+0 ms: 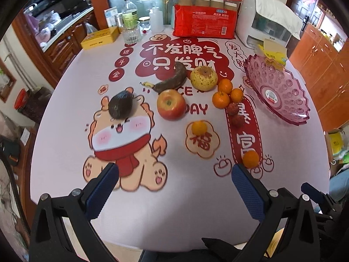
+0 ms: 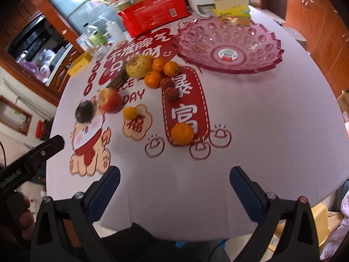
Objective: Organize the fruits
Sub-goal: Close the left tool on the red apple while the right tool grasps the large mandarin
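Fruits lie loose on the printed tablecloth: a dark avocado [image 1: 120, 104] [image 2: 84, 111], a red apple [image 1: 171, 104] [image 2: 109, 100], a dark banana [image 1: 172, 80], a yellow pear [image 1: 204, 78] [image 2: 138, 65], several small oranges [image 1: 220, 100] [image 2: 164, 65], two lychees [image 1: 233, 109] [image 2: 170, 94], one orange at mid-table [image 1: 199, 128] [image 2: 130, 112] and one nearest me [image 1: 250, 159] [image 2: 182, 134]. An empty pink glass fruit bowl [image 1: 290, 107] [image 2: 257, 63] stands at the right. My left gripper [image 1: 174, 181] is open and empty above the near table. My right gripper [image 2: 174, 183] is open and empty too.
At the table's back stand a red pack of paper cups [image 1: 205, 23] [image 2: 152, 11], a white appliance [image 1: 268, 19], bottles and a glass [image 1: 130, 30], a yellow box [image 1: 100, 37] and a yellow packet [image 1: 273, 53]. The left gripper's body [image 2: 32, 159] shows at the right view's left edge.
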Available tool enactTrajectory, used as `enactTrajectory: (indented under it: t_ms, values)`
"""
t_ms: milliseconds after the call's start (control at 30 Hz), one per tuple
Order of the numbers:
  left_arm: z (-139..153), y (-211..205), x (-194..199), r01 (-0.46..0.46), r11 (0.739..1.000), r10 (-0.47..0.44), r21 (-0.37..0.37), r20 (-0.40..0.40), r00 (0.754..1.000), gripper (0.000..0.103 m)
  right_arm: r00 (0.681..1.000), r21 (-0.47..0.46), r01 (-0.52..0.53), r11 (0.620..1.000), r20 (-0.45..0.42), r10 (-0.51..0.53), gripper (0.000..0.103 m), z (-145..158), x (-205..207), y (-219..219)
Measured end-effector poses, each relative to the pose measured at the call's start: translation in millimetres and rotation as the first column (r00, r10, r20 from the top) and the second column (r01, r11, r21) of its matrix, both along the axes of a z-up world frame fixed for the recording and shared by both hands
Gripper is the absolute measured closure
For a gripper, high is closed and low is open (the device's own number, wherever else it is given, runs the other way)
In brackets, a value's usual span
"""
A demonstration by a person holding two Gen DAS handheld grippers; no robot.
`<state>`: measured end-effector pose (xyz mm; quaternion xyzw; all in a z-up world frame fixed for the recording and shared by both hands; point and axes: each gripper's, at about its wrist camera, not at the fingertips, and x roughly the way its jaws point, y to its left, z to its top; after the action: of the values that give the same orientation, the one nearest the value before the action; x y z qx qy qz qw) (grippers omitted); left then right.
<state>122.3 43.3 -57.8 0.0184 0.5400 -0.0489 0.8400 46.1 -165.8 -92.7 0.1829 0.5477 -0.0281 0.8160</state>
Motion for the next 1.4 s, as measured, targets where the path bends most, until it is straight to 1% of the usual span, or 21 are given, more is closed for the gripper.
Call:
enactTrajectory:
  t_ms: [100, 200, 333, 467, 600, 733, 833, 933, 1067, 1100, 1167, 1267, 1333, 1400]
  values:
    - [-3, 2, 25, 0.025, 1.0, -0.025, 0.012, 0.005, 1.0, 0.001, 1.0, -0.023, 0.021, 1.0, 0.022, -0.021, 0.002, -6, 11, 2]
    - [-8, 2, 49, 0.046, 0.999, -0.047, 0.025, 0.017, 0.999, 0.001, 0.997, -0.045, 0.02, 0.999, 0.07, -0.017, 0.002, -16, 20, 5]
    - [-22, 2, 82, 0.061, 0.998, -0.061, 0.017, 0.011, 0.998, 0.001, 0.994, -0.067, 0.033, 0.997, 0.103, -0.026, 0.002, -32, 25, 9]
    - [-40, 1, 107, 0.066, 0.998, -0.067, 0.013, 0.016, 0.998, 0.001, 0.988, -0.115, 0.05, 0.992, 0.151, -0.032, 0.002, -48, 27, 15]
    - [-59, 1, 127, 0.07, 0.997, -0.07, -0.028, 0.021, 0.997, 0.001, 0.983, -0.148, 0.071, 0.986, 0.18, -0.044, 0.002, -63, 31, 17]
    - [-81, 1, 141, 0.081, 0.995, -0.08, -0.059, 0.016, 0.997, 0.001, 0.98, -0.203, 0.089, 0.975, 0.195, -0.049, 0.002, -78, 35, 21]
    - [-96, 2, 149, 0.083, 0.993, -0.083, -0.081, 0.004, 0.997, 0.001, 0.978, -0.246, 0.079, 0.966, 0.207, -0.027, 0.003, -85, 35, 26]
    - [-110, 5, 154, 0.072, 0.993, -0.074, -0.097, -0.026, 0.997, 0.001, 0.979, -0.297, 0.071, 0.952, 0.203, -0.01, 0.007, -91, 38, 33]
    - [-126, 6, 161, 0.07, 0.994, -0.074, -0.087, -0.039, 0.996, 0.003, 0.983, -0.319, 0.06, 0.946, 0.182, -0.001, 0.012, -98, 41, 38]
    - [-129, 6, 162, 0.069, 0.994, -0.073, -0.086, -0.046, 0.996, 0.004, 0.984, -0.322, 0.059, 0.945, 0.175, -0.002, 0.013, -100, 42, 38]
    - [-135, 7, 164, 0.067, 0.993, -0.073, -0.098, -0.057, 0.996, 0.006, 0.988, -0.31, 0.055, 0.949, 0.156, -0.006, 0.02, -104, 44, 37]
    - [-142, 7, 168, 0.069, 0.992, -0.078, -0.109, -0.077, 0.994, 0.007, 0.991, -0.303, 0.062, 0.951, 0.133, -0.023, 0.027, -110, 45, 36]
    - [-146, 5, 169, 0.073, 0.992, -0.083, -0.105, -0.089, 0.993, 0.007, 0.992, -0.303, 0.061, 0.951, 0.125, -0.024, 0.031, -113, 46, 37]
    - [-151, 4, 171, 0.077, 0.99, -0.089, -0.117, -0.1, 0.991, 0.009, 0.993, -0.302, 0.053, 0.952, 0.113, -0.02, 0.034, -116, 47, 37]
